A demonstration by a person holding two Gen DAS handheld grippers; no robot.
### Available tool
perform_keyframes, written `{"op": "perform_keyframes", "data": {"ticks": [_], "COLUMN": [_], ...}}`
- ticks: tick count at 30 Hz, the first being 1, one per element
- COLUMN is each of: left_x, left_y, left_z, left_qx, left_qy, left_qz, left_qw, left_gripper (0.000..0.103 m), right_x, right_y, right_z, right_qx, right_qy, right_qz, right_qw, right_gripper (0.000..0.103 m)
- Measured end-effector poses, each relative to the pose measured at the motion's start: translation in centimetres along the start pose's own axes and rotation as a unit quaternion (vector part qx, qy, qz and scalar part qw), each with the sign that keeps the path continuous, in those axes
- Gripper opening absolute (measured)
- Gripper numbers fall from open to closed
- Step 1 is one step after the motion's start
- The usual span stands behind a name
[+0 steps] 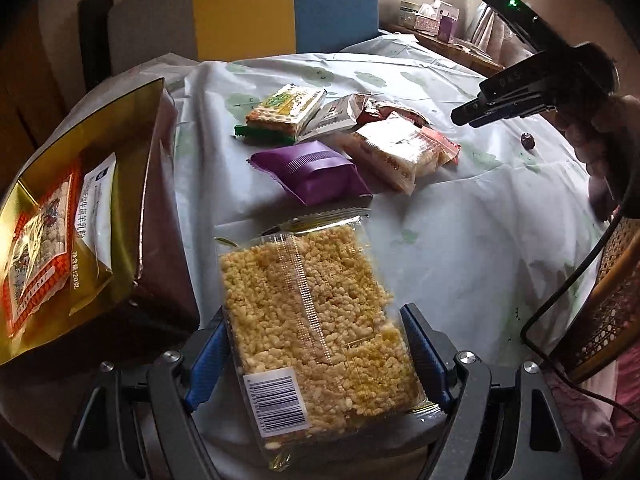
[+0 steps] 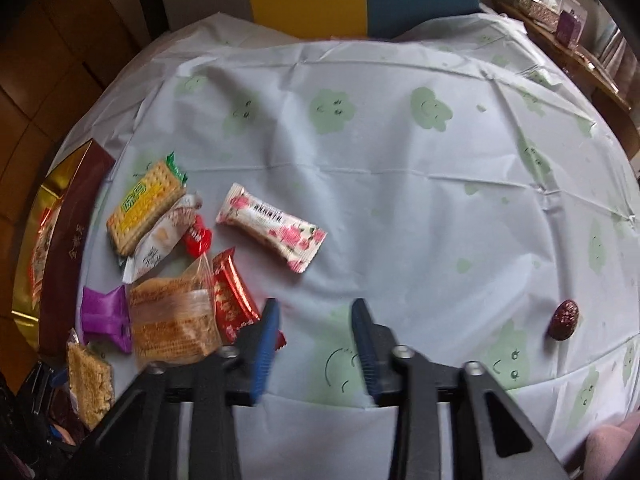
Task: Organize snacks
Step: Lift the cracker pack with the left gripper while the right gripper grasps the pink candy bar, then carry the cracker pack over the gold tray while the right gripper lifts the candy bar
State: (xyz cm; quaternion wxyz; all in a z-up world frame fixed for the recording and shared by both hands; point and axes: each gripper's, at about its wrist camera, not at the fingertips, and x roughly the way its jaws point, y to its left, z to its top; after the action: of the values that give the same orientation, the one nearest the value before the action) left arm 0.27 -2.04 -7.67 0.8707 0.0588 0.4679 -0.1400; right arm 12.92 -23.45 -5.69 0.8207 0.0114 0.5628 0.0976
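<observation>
Two blue pads of the left gripper [image 1: 316,354] clamp a clear rice-cake pack [image 1: 316,320] above the tablecloth [image 1: 480,220]; a gold box [image 1: 96,128] with packets inside stands open just to its left, and loose snacks, a purple packet [image 1: 316,170] among them, lie beyond. From the right wrist, the right gripper [image 2: 316,312] hovers with jaws parted and nothing between them, beside a red packet [image 2: 230,296]; a floral bar [image 2: 272,226] lies ahead and a date [image 2: 564,318] well off to the right.

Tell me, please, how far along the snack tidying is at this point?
Early on. Done: two packets lie in the gold-lined box. In hand: the left gripper grips a puffed-rice cake pack. Left: the purple packet, cracker pack, floral bar, a red date and others. The right gripper is empty.
</observation>
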Motion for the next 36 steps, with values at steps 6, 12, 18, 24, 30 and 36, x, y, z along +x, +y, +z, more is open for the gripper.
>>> {"op": "perform_keyframes", "data": {"ticks": [6,12,18,24,30,36], "left_x": [-0.2,0.3,0.3,0.2,0.2,0.2], "left_y": [0.1,0.2,0.3,0.3,0.3,0.2], "left_z": [-0.3,-0.2,-0.2,-0.2,-0.3,-0.3], "left_qx": [-0.002,0.000,0.000,0.000,0.000,0.000], "left_qy": [-0.004,-0.006,-0.006,-0.007,-0.007,-0.008], "left_qz": [-0.003,-0.005,-0.007,-0.007,-0.007,-0.005], "left_qw": [1.0000,1.0000,1.0000,1.0000,0.9999,1.0000], "left_gripper": [0.081,0.081,0.081,0.081,0.081,0.081], "right_x": [-0.4,0.2,2.5,5.2,5.8,4.0], "right_y": [0.7,1.8,3.3,5.3,4.6,2.3], "right_z": [0.8,3.0,5.5,6.8,6.6,4.2], "right_qx": [-0.003,0.011,-0.016,-0.089,-0.091,-0.067], "right_qy": [-0.008,-0.015,0.000,0.039,0.046,0.052], "right_qz": [0.012,0.006,-0.010,-0.023,-0.066,-0.082], "right_qw": [1.000,1.000,1.000,0.995,0.993,0.993], "right_gripper": [0.025,0.025,0.034,0.044,0.029,0.028]}}
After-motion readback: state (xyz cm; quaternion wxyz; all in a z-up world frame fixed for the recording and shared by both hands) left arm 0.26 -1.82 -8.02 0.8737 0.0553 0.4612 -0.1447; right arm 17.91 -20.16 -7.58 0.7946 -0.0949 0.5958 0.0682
